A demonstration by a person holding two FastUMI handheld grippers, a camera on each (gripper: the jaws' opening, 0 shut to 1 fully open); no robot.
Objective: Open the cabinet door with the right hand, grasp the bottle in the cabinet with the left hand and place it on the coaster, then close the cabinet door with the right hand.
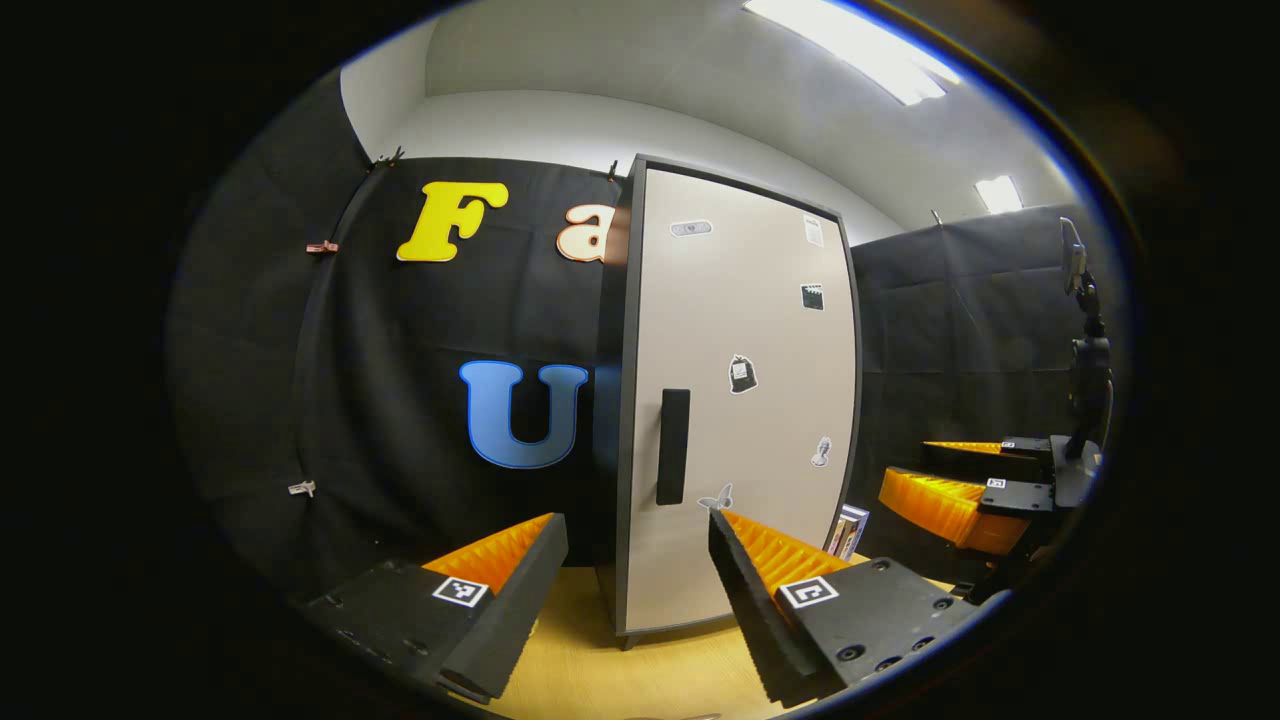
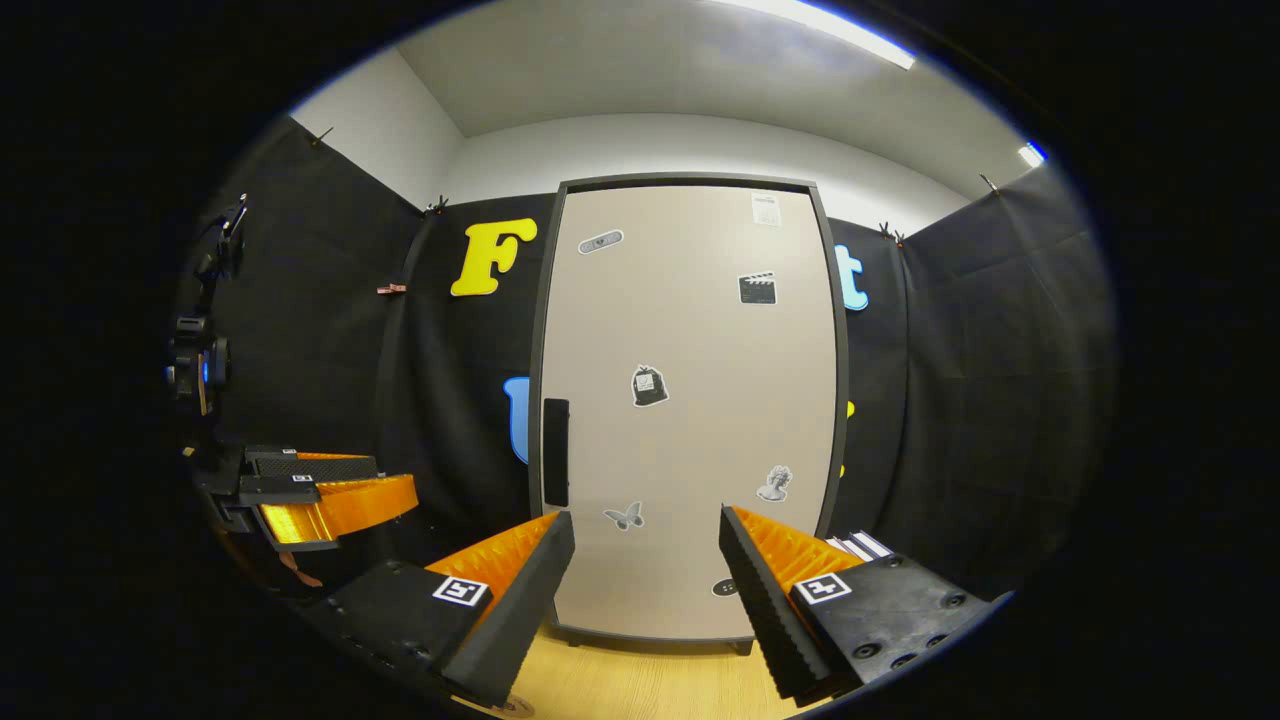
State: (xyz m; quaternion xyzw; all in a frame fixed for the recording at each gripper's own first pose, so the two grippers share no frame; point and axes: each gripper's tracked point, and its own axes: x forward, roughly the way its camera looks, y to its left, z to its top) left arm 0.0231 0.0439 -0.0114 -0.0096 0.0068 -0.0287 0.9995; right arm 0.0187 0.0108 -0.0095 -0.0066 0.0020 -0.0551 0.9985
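In the left gripper view I see the left gripper (image 1: pixel 637 560) with its jaws apart and nothing between them, held above the wooden tabletop (image 1: pixel 590 660). In the right gripper view, the right gripper (image 2: pixel 647 560) likewise has its jaws apart and holds nothing. Neither gripper touches the cabinet.

Ahead of both stands the cabinet door (image 2: pixel 690 400), shut flush in its dark frame. The handle (image 2: pixel 556 452) is a dark vertical bar near the door's left edge, about mid-height. Several small stickers are spread over the door face. I cannot see the bottle; with the door closed, the cabinet's inside is hidden from me.

In the left gripper view the right gripper (image 1: pixel 955 490) appears far to the right of the cabinet. In the right gripper view the left gripper (image 2: pixel 330 495) appears to the left, well apart from the door
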